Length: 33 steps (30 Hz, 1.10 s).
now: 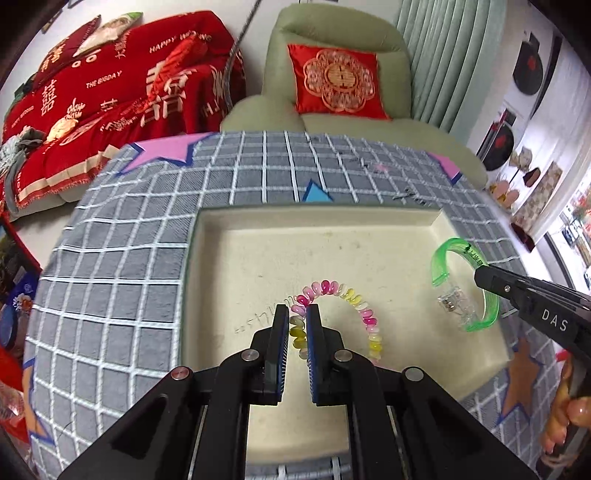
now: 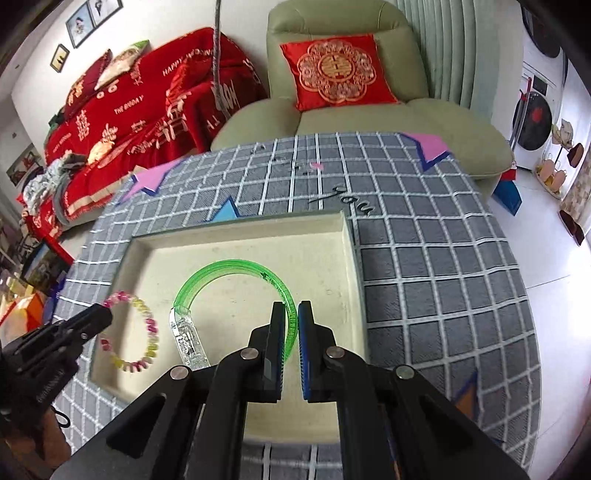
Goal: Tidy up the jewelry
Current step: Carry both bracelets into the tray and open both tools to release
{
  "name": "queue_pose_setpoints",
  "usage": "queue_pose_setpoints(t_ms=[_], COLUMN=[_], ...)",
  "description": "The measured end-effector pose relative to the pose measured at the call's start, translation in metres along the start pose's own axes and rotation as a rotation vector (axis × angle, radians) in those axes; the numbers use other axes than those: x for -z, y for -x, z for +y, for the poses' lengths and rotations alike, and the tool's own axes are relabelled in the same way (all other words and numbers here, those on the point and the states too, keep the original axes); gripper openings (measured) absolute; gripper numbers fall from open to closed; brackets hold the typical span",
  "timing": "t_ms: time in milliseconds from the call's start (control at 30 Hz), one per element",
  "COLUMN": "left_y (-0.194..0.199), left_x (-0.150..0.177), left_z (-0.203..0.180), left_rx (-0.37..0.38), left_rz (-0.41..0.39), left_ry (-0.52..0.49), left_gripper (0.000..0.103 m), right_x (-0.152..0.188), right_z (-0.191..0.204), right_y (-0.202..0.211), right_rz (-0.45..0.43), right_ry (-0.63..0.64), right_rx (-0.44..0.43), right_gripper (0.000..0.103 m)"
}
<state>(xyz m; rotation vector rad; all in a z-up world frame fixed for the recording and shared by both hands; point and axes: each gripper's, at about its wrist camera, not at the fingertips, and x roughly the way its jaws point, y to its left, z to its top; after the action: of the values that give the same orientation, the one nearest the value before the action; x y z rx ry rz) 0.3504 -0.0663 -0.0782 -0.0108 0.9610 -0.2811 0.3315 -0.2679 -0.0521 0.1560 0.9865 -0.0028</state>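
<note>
While both tools hang over the cream tray [image 1: 199, 258], each one carries a piece of jewelry. The left gripper [image 1: 297, 314] is clenched on a spiral bracelet [image 1: 347, 295] of pink, yellow and white coils, which arcs to its right above the tray floor. The right gripper [image 2: 291, 312] is clamped on a translucent green bangle [image 2: 207, 275] with a clear clasp [image 2: 186, 338], held above the tray. The tray rests on a grey grid-patterned cloth [image 2: 424, 258]. A green armchair [image 1: 332, 29] with a red cushion [image 1: 338, 81] stands behind.

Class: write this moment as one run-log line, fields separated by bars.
left gripper: shut on pastel beaded bracelet | right gripper: shut on translucent green plastic bangle | both over cream tray
</note>
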Motion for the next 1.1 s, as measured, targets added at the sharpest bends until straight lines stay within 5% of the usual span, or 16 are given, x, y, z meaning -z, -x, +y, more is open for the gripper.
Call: queue_pose_setpoints(t_ms=[633, 967, 1000, 1033, 1067, 1100], left_y=[-0.041, -0.032, -0.031, -0.031, -0.03, -0.027], left_x=[0.014, 0.013, 0.013, 0.013, 0.013, 0.013], left_z=[-0.017, -0.025, -0.025, -0.025, -0.024, -0.023], left_rx=[-0.198, -0.211, -0.219, -0.221, -0.219, -0.226], left_rz=[0.035, 0.006, 0.001, 0.003, 0.006, -0.005], left_ry=[-0.136, -0.137, -0.146, -0.147, -0.142, -0.13], left_gripper=[0.021, 0.022, 0.026, 0.04, 0.092, 0.103], right_x=[0.018, 0.018, 0.018, 0.017, 0.016, 0.015], right_z=[-0.004, -0.001, 0.0, 0.0, 0.0, 0.0], right_y=[-0.055, -0.049, -0.048, -0.046, -0.044, -0.043], right_rz=[0.07, 0.073, 0.07, 0.068, 0.067, 0.064], right_ry=[0.007, 0.013, 0.012, 0.009, 0.006, 0.003], right_rx=[0.045, 0.026, 0.024, 0.015, 0.005, 0.0], right_gripper=[0.008, 0.008, 0.009, 0.012, 0.025, 0.037])
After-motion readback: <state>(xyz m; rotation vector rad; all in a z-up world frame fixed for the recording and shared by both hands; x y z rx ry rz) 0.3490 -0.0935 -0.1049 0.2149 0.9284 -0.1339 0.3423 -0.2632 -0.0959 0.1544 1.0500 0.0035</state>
